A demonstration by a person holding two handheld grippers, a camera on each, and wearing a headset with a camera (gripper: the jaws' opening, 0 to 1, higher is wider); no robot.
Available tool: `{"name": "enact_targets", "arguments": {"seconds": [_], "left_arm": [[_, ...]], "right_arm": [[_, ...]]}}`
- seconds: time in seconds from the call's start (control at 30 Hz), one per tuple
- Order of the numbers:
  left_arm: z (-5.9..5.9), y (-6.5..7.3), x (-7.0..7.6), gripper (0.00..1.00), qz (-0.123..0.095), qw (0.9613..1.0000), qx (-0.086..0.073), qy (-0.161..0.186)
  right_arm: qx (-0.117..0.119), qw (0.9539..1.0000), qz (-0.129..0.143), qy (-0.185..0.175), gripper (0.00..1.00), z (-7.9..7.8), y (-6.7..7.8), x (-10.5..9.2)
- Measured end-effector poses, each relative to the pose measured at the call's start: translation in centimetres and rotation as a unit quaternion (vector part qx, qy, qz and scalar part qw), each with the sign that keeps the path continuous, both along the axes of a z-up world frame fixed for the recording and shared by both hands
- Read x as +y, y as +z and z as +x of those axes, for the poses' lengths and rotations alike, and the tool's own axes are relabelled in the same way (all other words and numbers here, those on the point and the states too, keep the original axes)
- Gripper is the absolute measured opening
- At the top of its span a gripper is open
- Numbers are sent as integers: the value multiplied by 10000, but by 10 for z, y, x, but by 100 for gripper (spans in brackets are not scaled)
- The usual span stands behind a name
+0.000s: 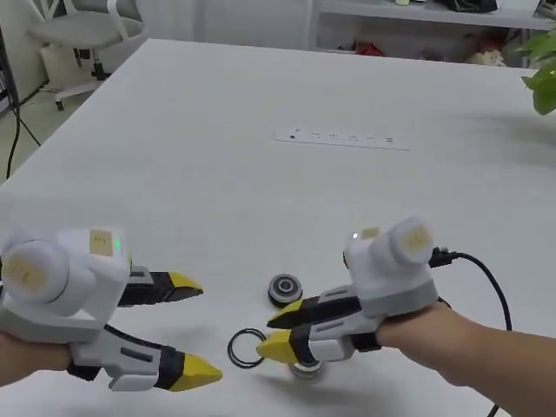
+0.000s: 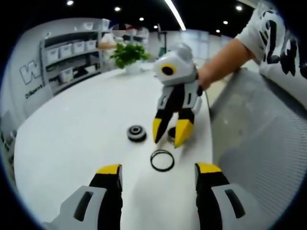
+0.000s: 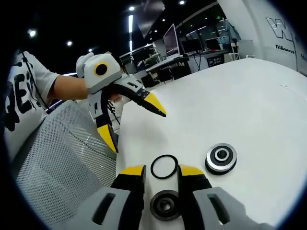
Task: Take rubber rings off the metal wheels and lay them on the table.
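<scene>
Holds the left tongs [image 1: 195, 327] spread wide at the lower left of the head view, with nothing between them. Holds the right tongs [image 1: 280, 328] narrow at lower centre, astride a metal wheel [image 1: 305, 370] lying on the white worktop [image 1: 261, 113]; cannot tell whether gripped. In the right gripper view, shows a loose black rubber ring [image 3: 152, 167] flat on the worktop just beyond the tips, and a second wheel [image 3: 221, 159] to its right, apart from it.
</scene>
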State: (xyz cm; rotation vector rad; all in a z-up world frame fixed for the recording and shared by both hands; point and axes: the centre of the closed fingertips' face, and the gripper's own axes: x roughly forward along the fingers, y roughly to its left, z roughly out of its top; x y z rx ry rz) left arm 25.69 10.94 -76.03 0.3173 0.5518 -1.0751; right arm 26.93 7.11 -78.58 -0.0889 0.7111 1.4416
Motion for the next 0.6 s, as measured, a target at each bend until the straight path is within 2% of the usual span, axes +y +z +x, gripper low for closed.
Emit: {"name": "enact_targets", "arguments": {"seconds": [0.27, 0.6], "left_arm": [[16, 4, -1, 60, -72, 10000, -18, 57], [33, 7, -10, 56, -132, 9999, -54, 73]], "right_arm": [[-71, 9997, 108, -216, 25, 12, 8, -12], [-255, 9986, 107, -459, 27, 31, 14, -29]]}}
